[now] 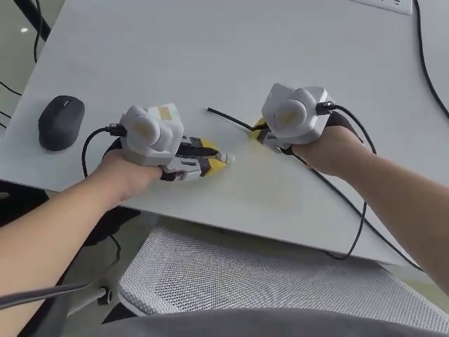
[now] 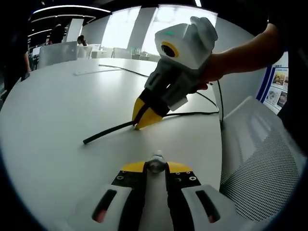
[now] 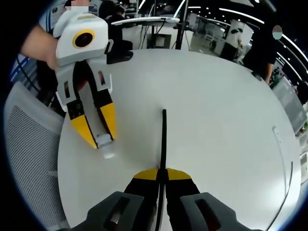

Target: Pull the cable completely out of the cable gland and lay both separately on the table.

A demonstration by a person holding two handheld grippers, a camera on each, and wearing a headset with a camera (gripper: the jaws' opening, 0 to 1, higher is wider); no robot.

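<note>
Left gripper (image 2: 156, 168) mine: yellow tips clamped on small grey gland (image 2: 157, 160), low at white table (image 1: 210, 56); touching surface or not, cannot tell. Right gripper (image 3: 162, 174) pinched tight on black cable (image 3: 163, 139). Cable's free end runs straight ahead along tabletop, clear of gland, fully out. Further left, dark mouse (image 1: 60, 121) on table. Far posters (image 2: 276, 89): print too blurred to read.
</note>
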